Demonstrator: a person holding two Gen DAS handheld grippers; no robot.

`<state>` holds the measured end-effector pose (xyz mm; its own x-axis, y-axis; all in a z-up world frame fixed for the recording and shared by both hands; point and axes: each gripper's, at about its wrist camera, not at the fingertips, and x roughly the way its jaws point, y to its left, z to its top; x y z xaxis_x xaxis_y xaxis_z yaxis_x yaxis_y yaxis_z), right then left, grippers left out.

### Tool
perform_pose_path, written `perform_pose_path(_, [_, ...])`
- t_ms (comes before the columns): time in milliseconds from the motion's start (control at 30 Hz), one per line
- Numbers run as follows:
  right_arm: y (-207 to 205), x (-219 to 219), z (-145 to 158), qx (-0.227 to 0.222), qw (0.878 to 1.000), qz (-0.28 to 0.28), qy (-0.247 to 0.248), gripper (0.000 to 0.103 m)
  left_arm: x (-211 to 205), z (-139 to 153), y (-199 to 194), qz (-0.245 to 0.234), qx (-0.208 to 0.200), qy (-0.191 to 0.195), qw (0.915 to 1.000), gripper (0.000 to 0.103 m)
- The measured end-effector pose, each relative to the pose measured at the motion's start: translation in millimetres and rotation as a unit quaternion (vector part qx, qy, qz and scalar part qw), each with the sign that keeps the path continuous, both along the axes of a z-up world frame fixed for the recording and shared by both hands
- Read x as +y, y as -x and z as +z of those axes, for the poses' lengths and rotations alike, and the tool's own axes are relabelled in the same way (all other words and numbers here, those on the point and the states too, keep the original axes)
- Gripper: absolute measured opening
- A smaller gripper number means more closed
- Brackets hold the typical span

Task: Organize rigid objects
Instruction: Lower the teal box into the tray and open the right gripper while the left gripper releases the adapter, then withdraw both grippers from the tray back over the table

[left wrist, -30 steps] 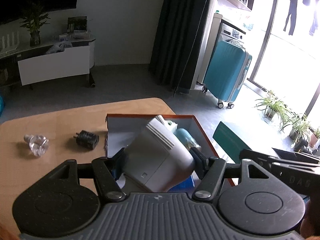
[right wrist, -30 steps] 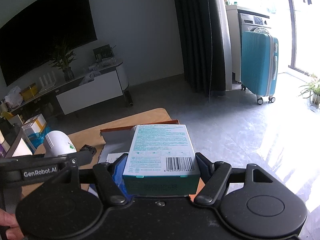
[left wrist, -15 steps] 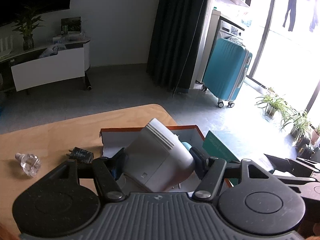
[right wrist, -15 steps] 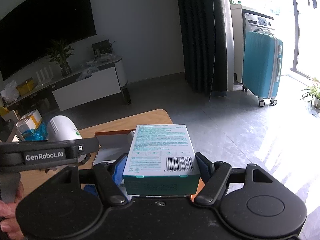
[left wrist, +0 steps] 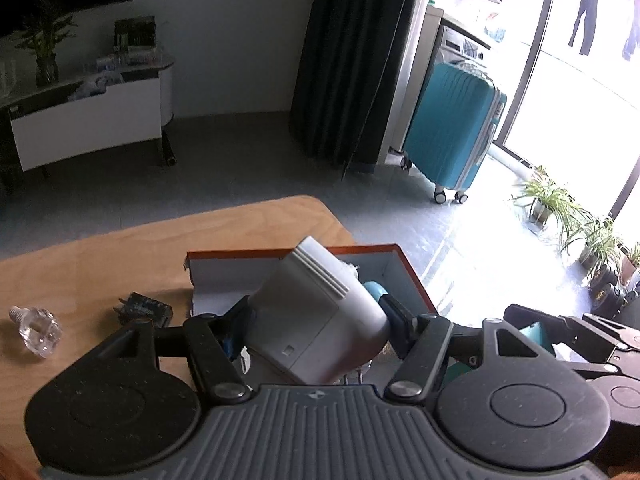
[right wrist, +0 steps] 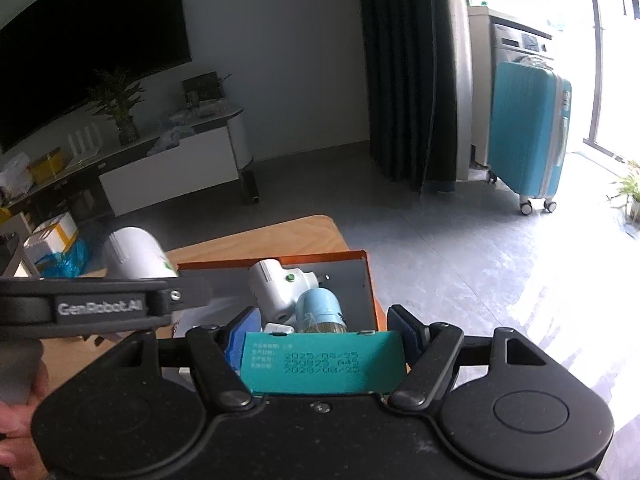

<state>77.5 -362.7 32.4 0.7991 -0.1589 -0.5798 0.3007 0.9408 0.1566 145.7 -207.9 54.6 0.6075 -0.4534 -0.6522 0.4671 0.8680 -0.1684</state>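
Note:
My left gripper is shut on a white-grey plastic device and holds it tilted over the orange-rimmed box on the wooden table. In the right wrist view that device shows at the left, above the left gripper's arm. My right gripper hangs over the same box, and its jaws are opening. The teal carton lies between them, tipped nose-down with its dated end face towards me, and the pads no longer clamp it. Inside the box lie a white device with a green button and a pale blue cylinder.
A black plug adapter and a clear crystal knob lie on the table left of the box. The table's rounded corner ends just beyond the box. A teal suitcase stands on the floor further off. A hand grips the left handle.
Both grippers moved forward over the orange-rimmed box. The teal carton, held flat before, has tipped nose-down as the right jaws widened. The left gripper still clamps the white device.

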Motion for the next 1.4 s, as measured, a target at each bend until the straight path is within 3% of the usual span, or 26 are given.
perform_pose_path(167, [5, -2, -1, -0.004, 1.0, 0.005, -0.009, 0.088, -1, -6, -5, -0.013, 0.028, 0.014, 0.9994, 0.068])
perform_pose_path(300, [12, -8, 1, -0.014, 1.0, 0.006, -0.026, 0.089, 2, -7, -4, -0.018, 0.036, 0.026, 0.9989, 0.078])
perform_pose_path(633, [37, -11, 14, -0.031, 0.999, 0.011, -0.039, 0.089, 13, -15, 12, -0.008, 0.051, 0.034, 0.9981, 0.079])
perform_pose_path(900, [43, 0, 30, -0.049, 0.998, 0.013, -0.03, 0.089, 40, 1, 27, 0.024, 0.022, 0.035, 0.9988, 0.084])
perform_pose_path(1400, [13, 76, 31, -0.045, 0.994, 0.098, -0.016, 0.09, 135, 4, 45, 0.131, 0.009, 0.02, 0.9911, 0.088])
